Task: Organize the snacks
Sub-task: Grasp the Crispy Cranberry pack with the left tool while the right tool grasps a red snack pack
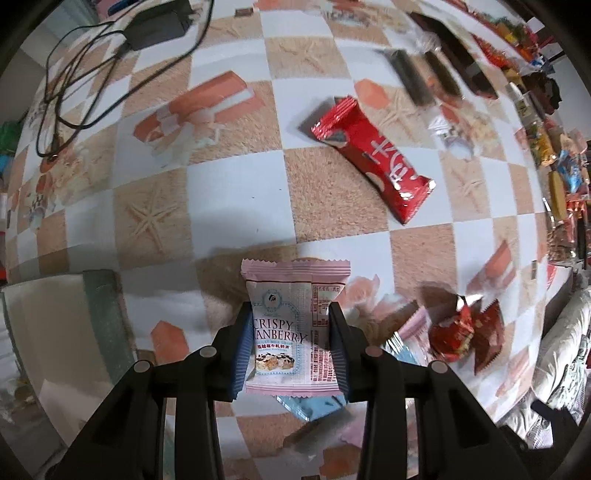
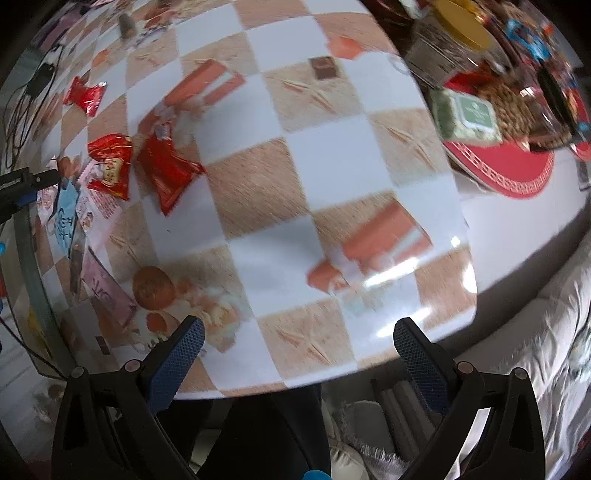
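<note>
My left gripper [image 1: 291, 314] is shut on a pink "Crispy Cranberry" snack packet [image 1: 295, 325] and holds it above the checkered table [image 1: 236, 192]. A long red wafer bar [image 1: 373, 155] lies ahead to the right. A light blue packet [image 1: 314, 406] lies under the gripper, and small red packets [image 1: 465, 332] lie to its right. My right gripper [image 2: 299, 332] is open and empty over the table's near edge. In the right wrist view red packets [image 2: 110, 166], [image 2: 168, 171], a blue packet [image 2: 66, 218] and a pink bar [image 2: 107, 295] lie at the left.
A black charger with cables [image 1: 155, 26] lies at the far left. Dark bars [image 1: 413, 77] and a row of assorted snacks [image 1: 546, 147] lie at the far right. A red tray [image 2: 509, 166] with jars and boxes stands at the right wrist view's upper right. A sofa [image 2: 535, 332] adjoins the table.
</note>
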Motion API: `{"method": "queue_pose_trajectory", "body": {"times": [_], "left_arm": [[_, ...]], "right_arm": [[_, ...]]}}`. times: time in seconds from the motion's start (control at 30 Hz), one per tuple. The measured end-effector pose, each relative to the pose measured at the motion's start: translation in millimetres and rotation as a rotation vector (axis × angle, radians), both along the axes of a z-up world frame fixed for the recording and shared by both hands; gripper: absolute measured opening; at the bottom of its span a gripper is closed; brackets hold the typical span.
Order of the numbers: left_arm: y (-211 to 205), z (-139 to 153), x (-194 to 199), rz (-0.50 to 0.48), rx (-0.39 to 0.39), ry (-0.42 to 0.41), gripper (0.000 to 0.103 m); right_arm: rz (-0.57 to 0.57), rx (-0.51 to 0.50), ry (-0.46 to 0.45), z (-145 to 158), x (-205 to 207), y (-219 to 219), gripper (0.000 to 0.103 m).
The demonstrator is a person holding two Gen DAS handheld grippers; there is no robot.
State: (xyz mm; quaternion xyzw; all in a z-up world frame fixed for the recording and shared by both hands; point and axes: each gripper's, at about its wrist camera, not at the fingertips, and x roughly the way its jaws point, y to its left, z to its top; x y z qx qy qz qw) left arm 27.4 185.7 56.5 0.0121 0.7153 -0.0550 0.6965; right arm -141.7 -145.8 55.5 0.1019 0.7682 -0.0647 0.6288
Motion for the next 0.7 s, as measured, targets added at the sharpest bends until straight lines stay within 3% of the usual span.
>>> {"method": "queue_pose_trajectory", "body": {"times": [0.37, 0.6, 0.67, 0.7], "left_arm": [[31.1, 42.6, -48.5, -0.023, -0.028, -0.048, 0.042], [19.6, 58.2, -80.1, -0.052, -0.029, -0.048, 0.042], [16.3, 59.5, -85.2, -0.060, -0.026, -0.048, 0.042], [17.9, 61.1, -88.6, -0.062, -0.025, -0.047, 0.042]], "right_arm": [[0.144, 0.009, -0.063, -20.3, 69.7, 35.7, 0.103], [0.233, 0.002, -0.065, -33.9, 97.3, 61.7, 0.101], [0.249, 0.002, -0.046, -38.9, 101.0, 72.1, 0.066], [0.250, 0.000, -0.032, -41.8, 101.7, 74.4, 0.057]]}}
